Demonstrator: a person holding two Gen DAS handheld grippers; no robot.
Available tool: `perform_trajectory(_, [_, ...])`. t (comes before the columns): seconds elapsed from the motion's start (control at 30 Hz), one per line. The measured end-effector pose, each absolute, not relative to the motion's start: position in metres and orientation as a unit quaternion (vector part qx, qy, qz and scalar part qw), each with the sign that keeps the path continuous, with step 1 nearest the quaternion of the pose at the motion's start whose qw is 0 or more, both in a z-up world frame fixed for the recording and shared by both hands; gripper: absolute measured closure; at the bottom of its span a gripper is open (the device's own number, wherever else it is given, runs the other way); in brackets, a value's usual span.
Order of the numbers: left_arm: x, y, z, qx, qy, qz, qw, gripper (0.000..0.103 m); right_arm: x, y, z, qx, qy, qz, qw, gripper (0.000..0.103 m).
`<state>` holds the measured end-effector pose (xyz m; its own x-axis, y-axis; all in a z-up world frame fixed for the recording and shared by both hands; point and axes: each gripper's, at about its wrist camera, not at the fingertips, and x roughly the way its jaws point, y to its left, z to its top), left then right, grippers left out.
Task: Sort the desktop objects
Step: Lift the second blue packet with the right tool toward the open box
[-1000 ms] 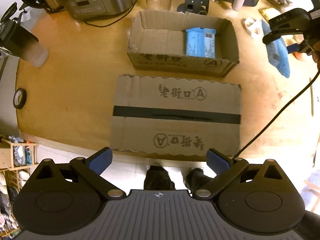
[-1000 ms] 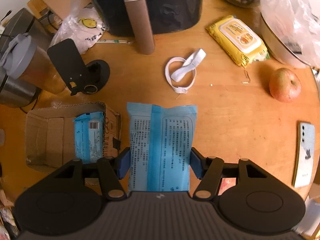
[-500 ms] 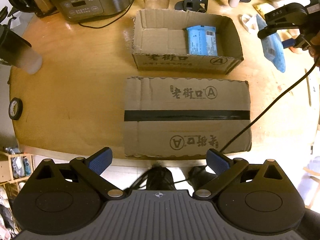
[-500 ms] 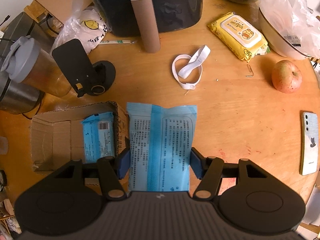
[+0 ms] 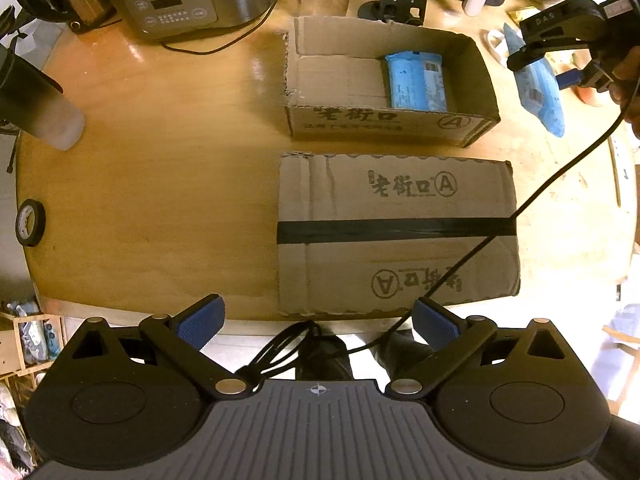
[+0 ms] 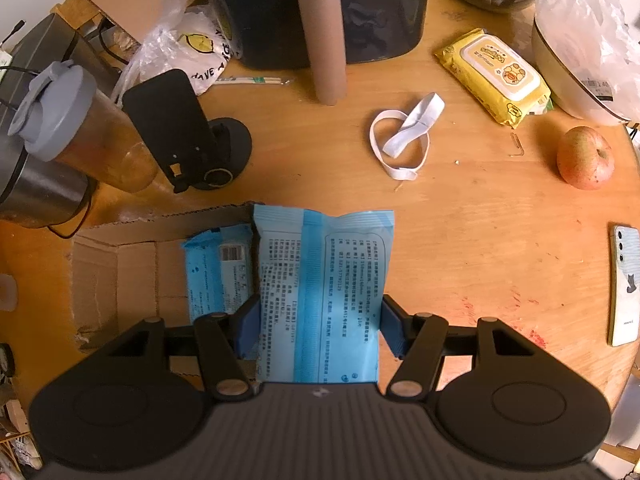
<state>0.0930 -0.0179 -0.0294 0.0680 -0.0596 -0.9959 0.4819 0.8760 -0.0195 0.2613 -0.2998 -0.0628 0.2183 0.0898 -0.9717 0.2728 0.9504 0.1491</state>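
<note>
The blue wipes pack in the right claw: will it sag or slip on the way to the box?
The blue wipes pack looks soft; its free end may droop. Its glossy film could slip, though the right claw pinches both sides.

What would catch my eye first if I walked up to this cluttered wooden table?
Probably the light blue printed plastic packet clamped between the blue pads of the right gripper, held just right of an open brown cardboard box that already holds a similar blue packet. Further right on the table lie a reddish apple and a yellow pack of wet wipes.
</note>
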Motion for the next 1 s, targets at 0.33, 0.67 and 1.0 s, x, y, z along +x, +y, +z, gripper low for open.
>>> perform_trajectory(0.33, [0.101,-0.004,-0.034,0.157,0.661,-0.198,0.707,0.0,0.274,-0.28,-0.059,0.14,0.622,-0.057,0.769,0.043])
perform_trajectory(0.67, [0.111,0.009,-0.036,0.154,0.659,-0.202,0.708,0.0,0.283,-0.253,-0.059,0.136,0.622,-0.051,0.769,0.043])
perform_trajectory(1.0, [0.116,0.022,-0.035,0.154,0.659,-0.203,0.708,0.0,0.291,-0.225,-0.06,0.136,0.622,-0.041,0.77,0.043])
